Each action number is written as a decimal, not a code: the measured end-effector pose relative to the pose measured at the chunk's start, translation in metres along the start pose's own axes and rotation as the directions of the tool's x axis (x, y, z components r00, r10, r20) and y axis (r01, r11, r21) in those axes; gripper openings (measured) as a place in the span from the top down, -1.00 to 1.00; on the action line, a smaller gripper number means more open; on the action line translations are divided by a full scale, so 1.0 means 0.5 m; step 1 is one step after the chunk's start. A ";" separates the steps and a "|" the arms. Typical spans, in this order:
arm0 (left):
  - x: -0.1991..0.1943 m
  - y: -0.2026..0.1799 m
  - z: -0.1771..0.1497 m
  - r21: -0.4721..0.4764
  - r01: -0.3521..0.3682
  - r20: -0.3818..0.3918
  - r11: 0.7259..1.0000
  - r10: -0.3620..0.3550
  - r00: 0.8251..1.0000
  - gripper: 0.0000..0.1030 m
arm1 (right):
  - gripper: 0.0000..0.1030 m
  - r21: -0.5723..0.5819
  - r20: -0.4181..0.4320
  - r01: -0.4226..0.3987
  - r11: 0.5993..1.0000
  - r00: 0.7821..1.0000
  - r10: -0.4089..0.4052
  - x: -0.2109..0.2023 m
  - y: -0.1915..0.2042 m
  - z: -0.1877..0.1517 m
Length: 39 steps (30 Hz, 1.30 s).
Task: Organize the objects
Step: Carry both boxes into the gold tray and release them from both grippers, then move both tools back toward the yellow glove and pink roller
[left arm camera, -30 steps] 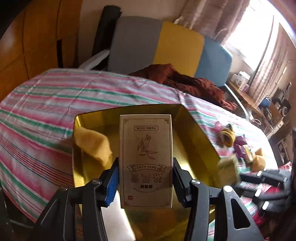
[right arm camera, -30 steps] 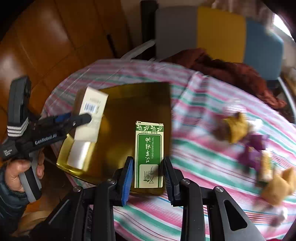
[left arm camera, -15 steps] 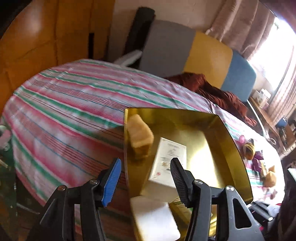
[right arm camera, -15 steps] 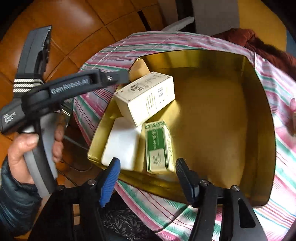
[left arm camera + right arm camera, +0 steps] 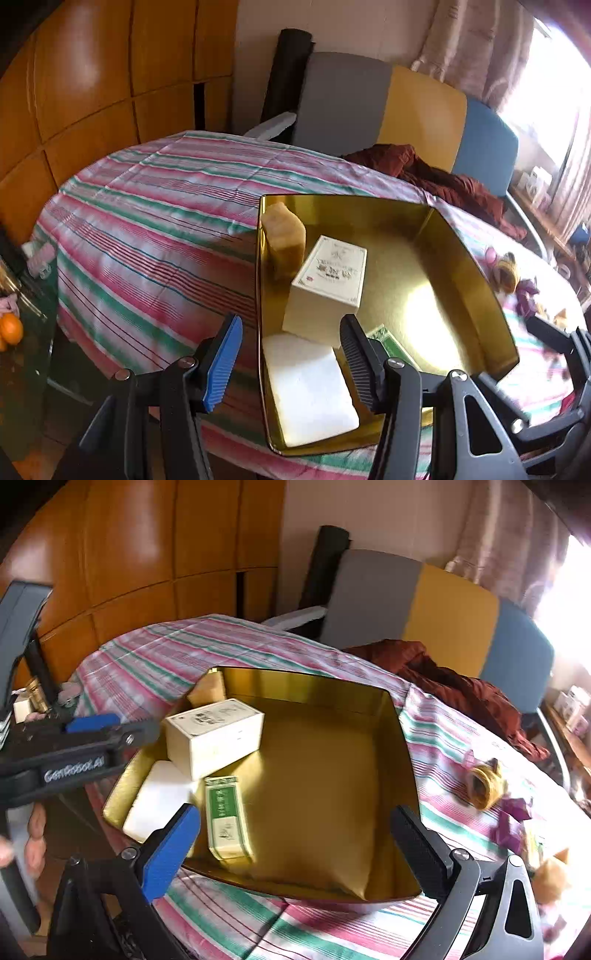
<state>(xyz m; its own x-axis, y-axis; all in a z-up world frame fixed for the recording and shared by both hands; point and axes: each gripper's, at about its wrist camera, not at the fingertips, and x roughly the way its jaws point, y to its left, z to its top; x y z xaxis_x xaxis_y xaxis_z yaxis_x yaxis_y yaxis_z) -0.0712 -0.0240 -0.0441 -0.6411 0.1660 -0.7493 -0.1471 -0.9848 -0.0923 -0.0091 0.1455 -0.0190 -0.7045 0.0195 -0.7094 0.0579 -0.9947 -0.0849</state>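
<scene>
Both claws are released and carry nothing. The left claw (image 5: 288,354) hangs over the near left corner of the gold tray (image 5: 476,280), jaws spread. The right claw (image 5: 295,842) hangs over the near rim of the same tray, jaws spread wide.

Tray contents, all grouped at its left side:
- cream box (image 5: 214,734), lying tilted, one end propped on the white block (image 5: 155,801)
- green box (image 5: 225,816), lying flat just beside the white block and touching the cream box's lower edge
- tan block (image 5: 286,236), upright in the far left corner

Objects not yet collected lie on the striped bench (image 5: 443,760) to the right of the tray: a yellow item (image 5: 484,782), purple pieces (image 5: 513,819) and an orange-tan item (image 5: 550,878), well apart from both claws.

Hazards, as judged:
- The cream box rests unevenly; contact from the left claw's black finger (image 5: 354,354), which is just beside it, could tip or slide it onto the green box.
- The tray overhangs the bench edge at its near left corner; downward pressure there could tilt the tray.
- The loose items look small and soft; a wide-open approach may push them rather than capture them.
- The two claws work close together over one tray; collision is possible
</scene>
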 end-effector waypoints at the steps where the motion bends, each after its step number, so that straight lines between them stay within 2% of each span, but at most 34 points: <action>1: -0.004 -0.004 -0.003 0.002 -0.001 0.001 1.000 0.001 1.000 -0.09 | -0.99 0.014 0.000 -0.012 1.000 1.000 0.012 0.000 -0.005 -0.001; 8: -0.021 -0.028 -0.012 0.026 -0.011 0.017 1.000 0.010 1.000 -0.13 | -0.99 0.115 0.037 -0.066 0.991 0.997 0.062 -0.015 -0.039 -0.028; 11: -0.027 -0.041 -0.015 0.045 -0.011 0.023 0.999 0.010 1.000 -0.14 | -0.99 0.136 0.028 -0.078 0.988 0.997 0.074 -0.006 -0.044 -0.031; 15: -0.038 -0.059 -0.019 0.076 -0.008 0.038 0.997 0.005 0.999 -0.14 | -0.99 0.124 0.027 -0.069 0.990 0.997 0.066 -0.012 -0.045 -0.040; 19: -0.048 -0.075 -0.020 0.108 -0.003 0.054 0.994 -0.003 0.999 -0.20 | -0.99 0.117 0.036 -0.028 0.993 0.999 0.024 -0.014 -0.048 -0.046; 25: -0.049 -0.089 -0.025 0.125 0.014 0.049 0.992 -0.020 0.999 -0.32 | -0.99 0.157 0.072 0.013 0.987 0.997 -0.025 -0.032 -0.076 -0.047; 28: -0.047 -0.092 -0.027 0.128 0.032 0.042 0.991 -0.038 0.998 -0.33 | -0.99 0.168 0.061 0.030 0.985 0.997 -0.041 -0.033 -0.091 -0.050; 34: -0.044 -0.112 -0.029 0.170 0.057 0.023 0.984 -0.062 0.998 -0.36 | -0.99 0.195 0.029 0.042 0.980 0.998 -0.049 -0.025 -0.122 -0.066; 39: -0.041 -0.132 -0.031 0.202 0.074 -0.003 0.977 -0.075 0.997 -0.36 | -0.99 0.270 0.042 0.010 0.963 0.999 -0.022 -0.036 -0.176 -0.073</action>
<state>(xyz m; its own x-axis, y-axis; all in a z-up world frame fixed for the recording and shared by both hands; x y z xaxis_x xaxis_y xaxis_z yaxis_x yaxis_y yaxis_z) -0.0370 0.0367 -0.0328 -0.6259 0.2393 -0.7423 -0.3433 -0.9391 -0.0132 0.0244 0.2365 -0.0243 -0.7348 0.0370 -0.6772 -0.1419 -0.9848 0.1001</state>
